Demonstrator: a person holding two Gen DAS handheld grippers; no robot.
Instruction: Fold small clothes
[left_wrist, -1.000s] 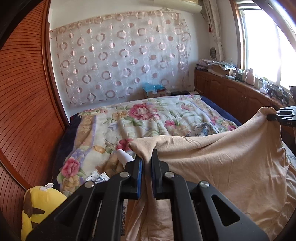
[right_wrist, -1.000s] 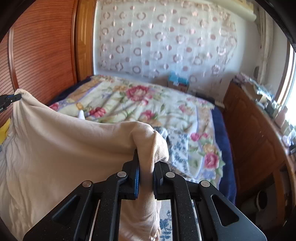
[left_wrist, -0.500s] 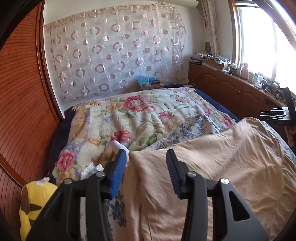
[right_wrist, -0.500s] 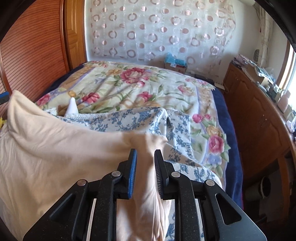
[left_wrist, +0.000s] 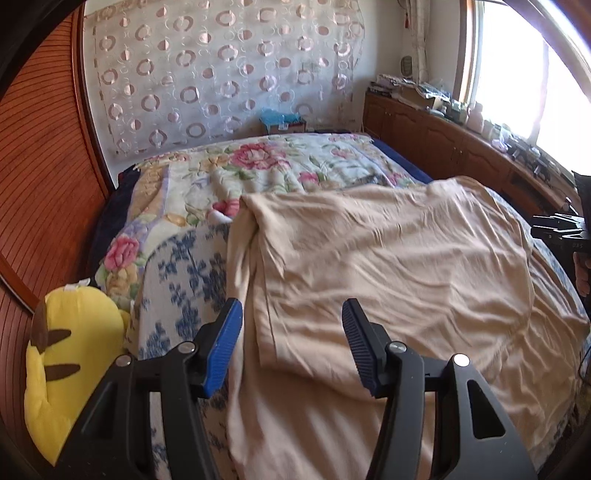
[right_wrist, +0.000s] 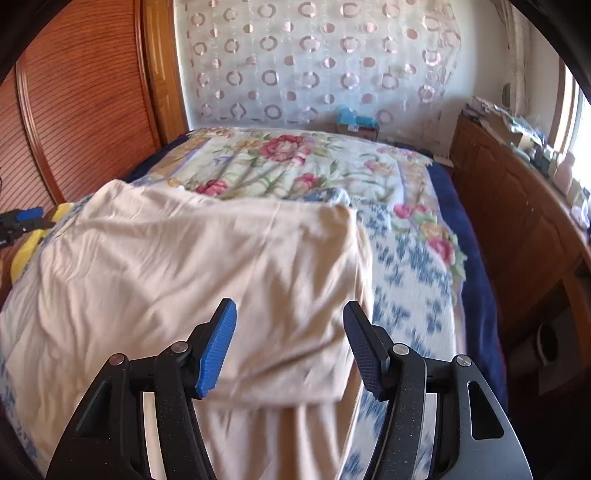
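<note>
A beige garment (left_wrist: 388, 273) lies spread and folded over on the bed, seen also in the right wrist view (right_wrist: 207, 273). My left gripper (left_wrist: 291, 317) hovers above the garment's left edge. Its jaws are opening, with cloth below them but no pad pressing on it. My right gripper (right_wrist: 290, 317) hangs over the garment's right part, jaws likewise opening and free of the cloth. The right gripper (left_wrist: 561, 232) also shows at the right edge of the left wrist view. The left gripper (right_wrist: 20, 219) shows at the far left of the right wrist view.
The garment rests on a blue-patterned cloth (right_wrist: 406, 280) over a floral quilt (left_wrist: 280, 162). A yellow plush toy (left_wrist: 70, 354) sits at the bed's left side. A wooden wardrobe (right_wrist: 85, 96) stands left, a wooden cabinet (right_wrist: 517, 221) with clutter right.
Both grippers let go of the beige garment's corners and opened wide. The lifted cloth dropped flat onto the bed, folded over itself, and both grippers drew back from it.
</note>
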